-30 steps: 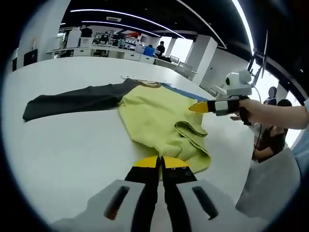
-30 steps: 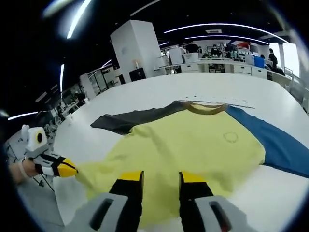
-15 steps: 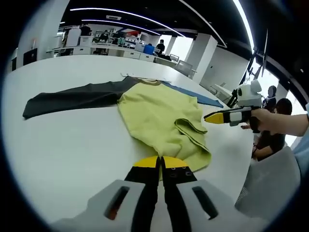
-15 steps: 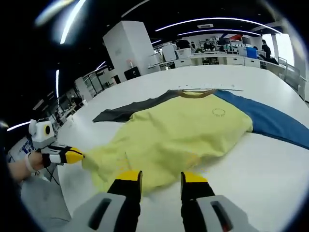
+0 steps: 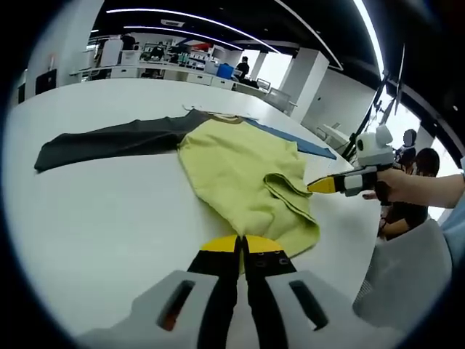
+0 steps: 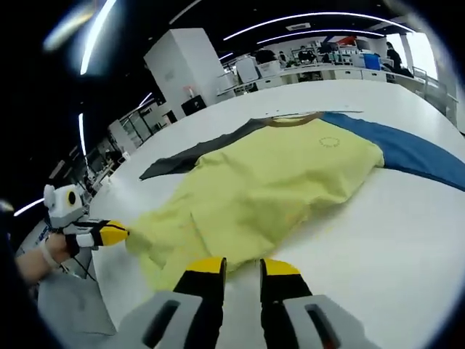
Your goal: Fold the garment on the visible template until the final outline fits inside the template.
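Observation:
A long-sleeved shirt (image 5: 232,167) (image 6: 276,182) lies flat on the white table (image 5: 109,218) (image 6: 378,240). Its body is yellow-green, with a dark grey sleeve (image 5: 109,142) (image 6: 182,163) and a blue sleeve (image 5: 290,142) (image 6: 414,153). Part of the lower hem (image 5: 287,193) is turned up in a loose fold. My left gripper (image 5: 241,243) (image 6: 120,233) is shut, and the hem corner runs right into its tips. My right gripper (image 6: 243,267) (image 5: 314,187) stands at the opposite hem edge, its jaws a narrow gap apart over the cloth's border.
A hand (image 5: 407,185) holds the right gripper past the table's curved edge (image 5: 349,240). A seated person (image 5: 410,211) is behind it. Desks with people (image 5: 182,69) and a white pillar (image 6: 189,69) stand far off. Bare tabletop surrounds the shirt.
My right gripper has drawn back from over the shirt's body to its hem edge, and its jaws have come closer together. The left gripper has stayed at its corner.

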Action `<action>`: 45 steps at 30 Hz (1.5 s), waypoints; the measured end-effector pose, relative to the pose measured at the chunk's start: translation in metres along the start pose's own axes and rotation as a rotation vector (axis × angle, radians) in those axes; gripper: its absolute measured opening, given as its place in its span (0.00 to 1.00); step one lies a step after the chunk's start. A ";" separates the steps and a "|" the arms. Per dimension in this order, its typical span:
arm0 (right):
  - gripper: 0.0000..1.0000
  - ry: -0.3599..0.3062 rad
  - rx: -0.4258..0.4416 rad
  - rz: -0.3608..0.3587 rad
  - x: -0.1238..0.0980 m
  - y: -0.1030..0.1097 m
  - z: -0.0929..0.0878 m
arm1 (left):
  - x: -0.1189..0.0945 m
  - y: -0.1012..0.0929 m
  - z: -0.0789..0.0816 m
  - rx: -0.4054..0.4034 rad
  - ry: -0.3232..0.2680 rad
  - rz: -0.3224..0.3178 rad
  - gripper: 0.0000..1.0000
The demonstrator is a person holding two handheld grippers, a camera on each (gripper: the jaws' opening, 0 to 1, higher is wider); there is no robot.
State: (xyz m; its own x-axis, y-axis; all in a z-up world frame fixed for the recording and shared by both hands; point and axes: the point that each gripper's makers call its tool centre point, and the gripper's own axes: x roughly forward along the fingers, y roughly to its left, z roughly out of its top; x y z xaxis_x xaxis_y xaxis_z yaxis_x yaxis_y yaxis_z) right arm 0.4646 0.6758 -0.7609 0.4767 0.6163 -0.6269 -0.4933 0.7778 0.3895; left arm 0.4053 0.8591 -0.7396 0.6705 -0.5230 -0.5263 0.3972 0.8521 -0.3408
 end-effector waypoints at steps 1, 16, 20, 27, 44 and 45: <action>0.09 0.001 0.012 0.008 0.001 0.001 -0.001 | 0.000 0.001 -0.001 0.000 0.001 0.001 0.00; 0.00 -0.009 0.062 0.034 -0.016 0.005 0.001 | 0.000 0.002 -0.010 -0.034 0.038 0.007 0.00; 0.00 -0.025 0.065 0.036 -0.041 -0.003 0.002 | 0.000 0.001 -0.012 -0.049 0.045 0.004 0.00; 0.00 -0.048 0.128 -0.011 -0.082 -0.035 -0.011 | 0.001 0.001 -0.017 -0.051 0.068 0.007 0.00; 0.00 -0.008 0.204 -0.127 -0.126 -0.089 -0.060 | 0.001 -0.005 -0.032 -0.062 0.133 0.009 0.00; 0.00 -0.004 0.204 -0.133 -0.126 -0.091 -0.062 | 0.001 -0.005 -0.032 -0.065 0.135 0.011 0.00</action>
State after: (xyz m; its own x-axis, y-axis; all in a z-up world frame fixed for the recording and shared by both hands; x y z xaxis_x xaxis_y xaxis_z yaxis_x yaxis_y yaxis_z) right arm 0.4047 0.5191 -0.7589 0.5310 0.5069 -0.6790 -0.2690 0.8607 0.4322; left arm 0.3841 0.8534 -0.7637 0.5820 -0.5156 -0.6288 0.3463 0.8568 -0.3820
